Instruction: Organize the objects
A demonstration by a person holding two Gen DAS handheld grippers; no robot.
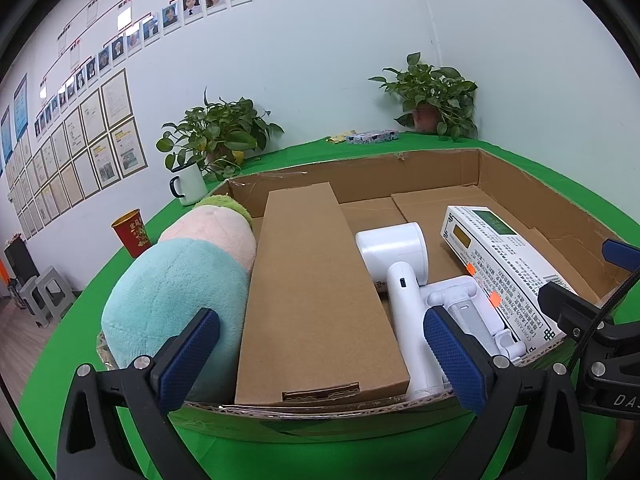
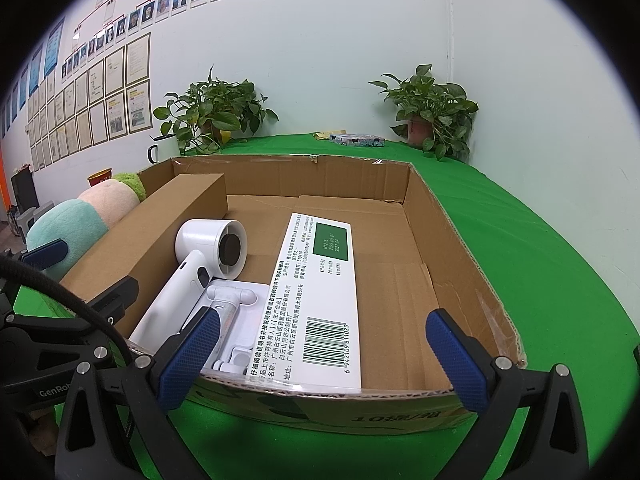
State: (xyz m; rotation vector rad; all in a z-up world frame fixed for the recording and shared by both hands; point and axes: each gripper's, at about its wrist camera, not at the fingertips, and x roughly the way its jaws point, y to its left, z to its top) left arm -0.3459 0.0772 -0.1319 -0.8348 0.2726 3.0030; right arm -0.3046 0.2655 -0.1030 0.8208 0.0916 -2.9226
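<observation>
Both grippers, left (image 1: 322,360) and right (image 2: 324,360), hover with jaws apart and empty at the near edge of the cardboard tray (image 2: 460,232). Along its left edge lies a plush toy (image 1: 176,280), then a long brown box (image 1: 316,292), a white hair dryer (image 1: 396,264), a white stand (image 1: 476,312) and a white carton (image 2: 320,300).

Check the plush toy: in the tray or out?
Out. The plush toy lies on the green cloth against the cardboard tray wall's outer side.

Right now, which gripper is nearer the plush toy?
Left. The left gripper is open right beside the plush toy; the right gripper is open farther over, by the medicine box.
</observation>
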